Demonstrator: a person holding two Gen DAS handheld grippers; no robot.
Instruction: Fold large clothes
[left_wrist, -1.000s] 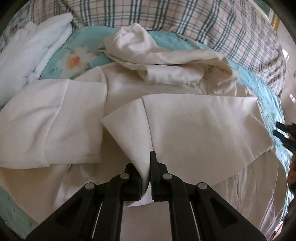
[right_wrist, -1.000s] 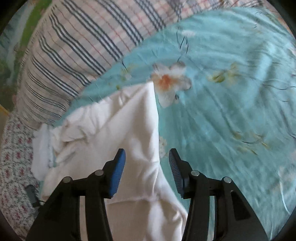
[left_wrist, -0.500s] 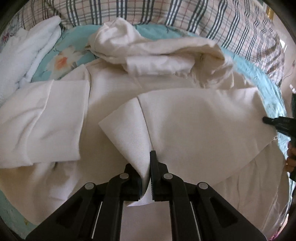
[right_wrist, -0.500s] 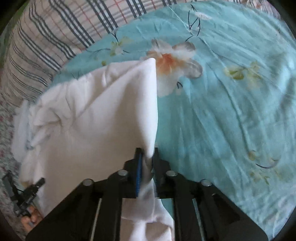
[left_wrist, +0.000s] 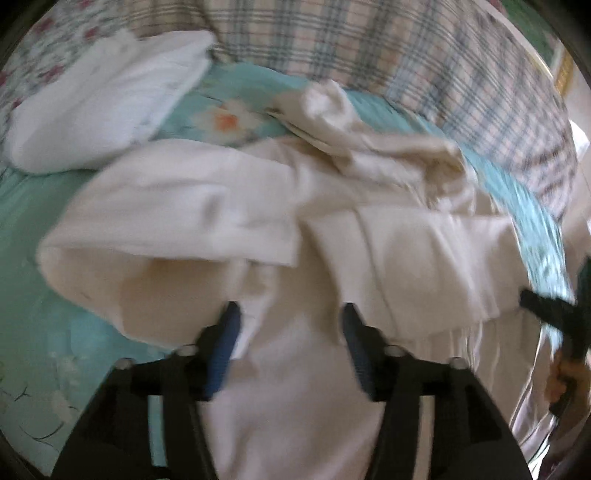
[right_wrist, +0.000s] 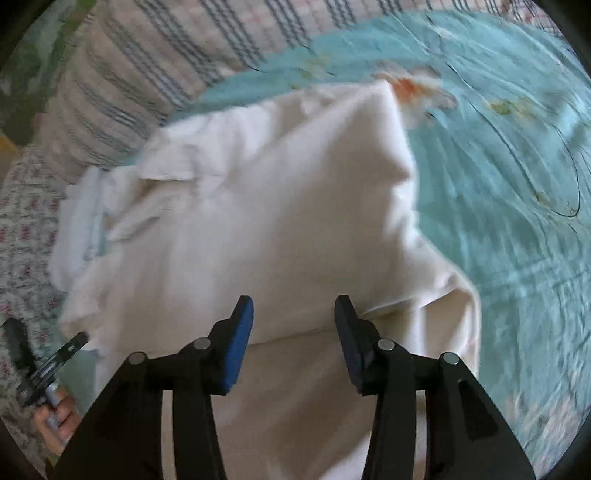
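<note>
A large cream garment (left_wrist: 303, 229) lies partly folded on a teal floral bedsheet (left_wrist: 22, 229); it also fills the right wrist view (right_wrist: 266, 221), with a folded panel on top and its collar end toward the far left. My left gripper (left_wrist: 290, 314) is open and empty just above the cloth. My right gripper (right_wrist: 293, 310) is open and empty over the folded panel's near edge. The right gripper shows at the right edge of the left wrist view (left_wrist: 554, 310); the left gripper shows at the lower left of the right wrist view (right_wrist: 55, 354).
A white folded item (left_wrist: 103, 107) lies on the bed at the far left. A plaid quilt (left_wrist: 406, 62) runs along the back of the bed, also in the right wrist view (right_wrist: 147, 74). Bare teal sheet (right_wrist: 517, 184) spreads to the right of the garment.
Both grippers were shut on the garment's cloth half a second ago; both have opened and let it go. The folded panel now lies on the garment. Both views are blurred by motion.
</note>
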